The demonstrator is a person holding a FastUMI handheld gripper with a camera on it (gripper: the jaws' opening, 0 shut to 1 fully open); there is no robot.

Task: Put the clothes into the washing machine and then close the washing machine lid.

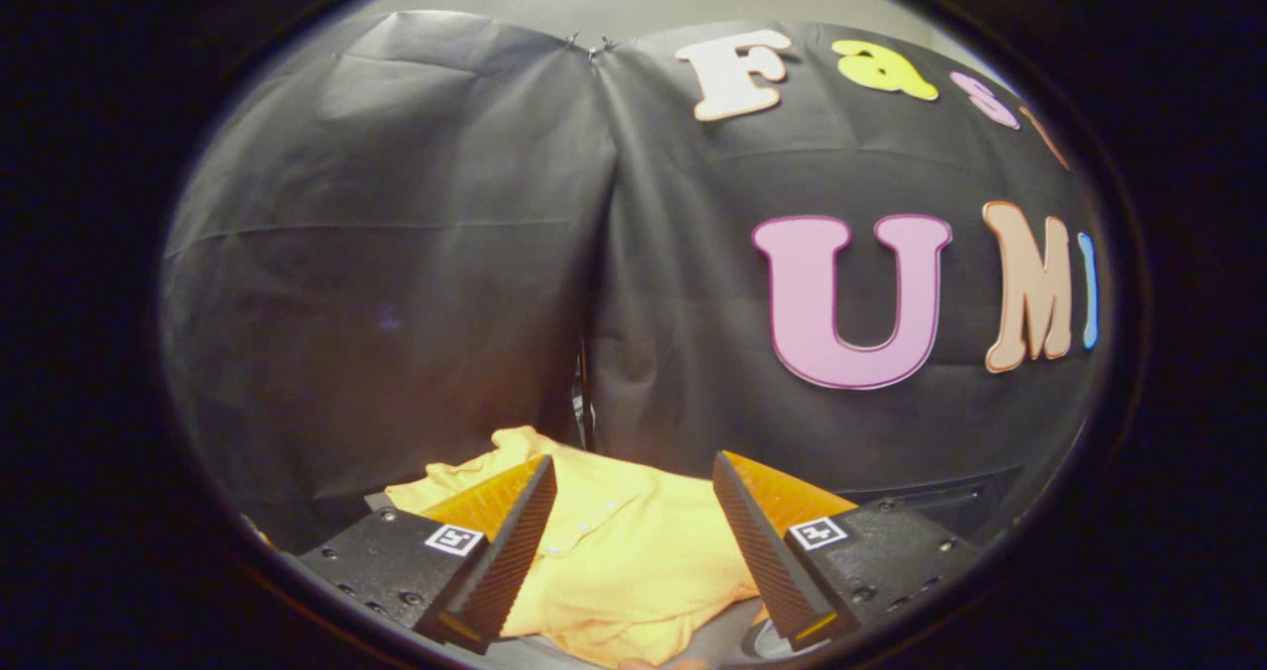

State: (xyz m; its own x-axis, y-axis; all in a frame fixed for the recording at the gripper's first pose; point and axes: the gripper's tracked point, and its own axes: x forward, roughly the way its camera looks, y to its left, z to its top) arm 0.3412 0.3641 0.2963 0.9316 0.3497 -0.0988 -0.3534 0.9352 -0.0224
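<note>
Gripper (633,512) fingers are spread wide with nothing clamped yet; a yellow button-up shirt (614,561) is seen crumpled just below and between them. Only a thin fold could get pinched, honestly, so the shirt might slip out when lifted.

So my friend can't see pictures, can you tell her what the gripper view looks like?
A yellow shirt lies crumpled just ahead of the gripper, whose two orange-and-black fingers stand open on either side of it without touching it. Behind the shirt hangs the booth's black cloth wall.
</note>
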